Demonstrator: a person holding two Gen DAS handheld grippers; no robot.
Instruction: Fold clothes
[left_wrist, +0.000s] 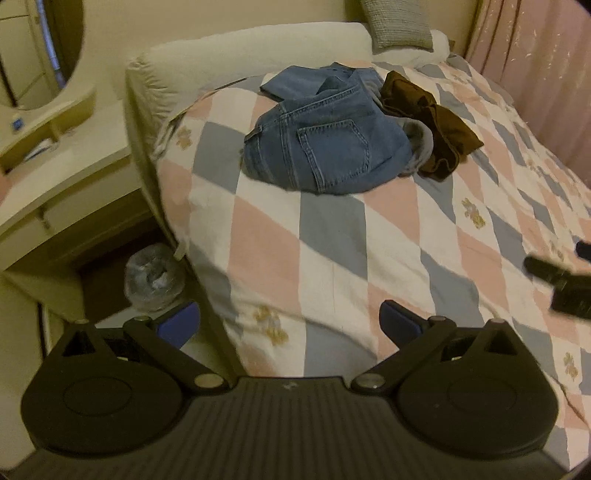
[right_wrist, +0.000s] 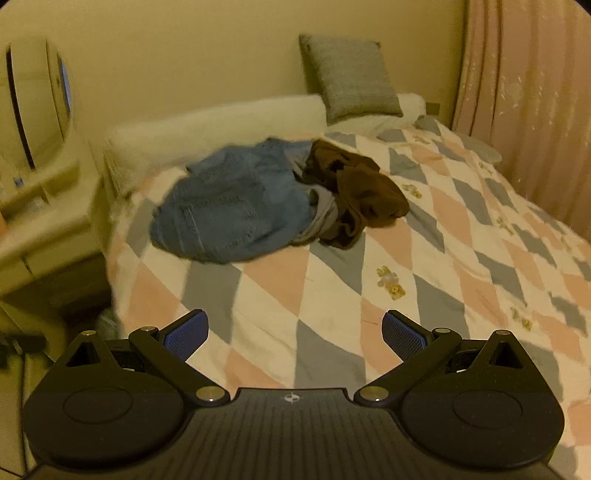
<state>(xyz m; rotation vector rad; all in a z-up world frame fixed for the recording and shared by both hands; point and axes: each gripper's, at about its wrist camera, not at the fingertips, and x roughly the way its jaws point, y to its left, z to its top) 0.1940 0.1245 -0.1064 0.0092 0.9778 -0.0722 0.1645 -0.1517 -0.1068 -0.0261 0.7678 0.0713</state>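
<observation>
Left wrist view: left gripper (left_wrist: 290, 325) spread wide above quilt (left_wrist: 332, 236), empty.

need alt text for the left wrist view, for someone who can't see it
A crumpled pile of clothes, blue jeans beside a brown garment, lies unfolded on a bed with a pink, grey and white diamond quilt. The open left gripper hovers empty near the bed's edge, and the right gripper shows at the right edge.

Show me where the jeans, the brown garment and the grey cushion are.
jeans (left_wrist: 325, 147), left wrist view, on the back pocket.
brown garment (right_wrist: 365, 192), right wrist view, on its middle folds.
cushion (right_wrist: 351, 77), right wrist view, on its front face.
</observation>
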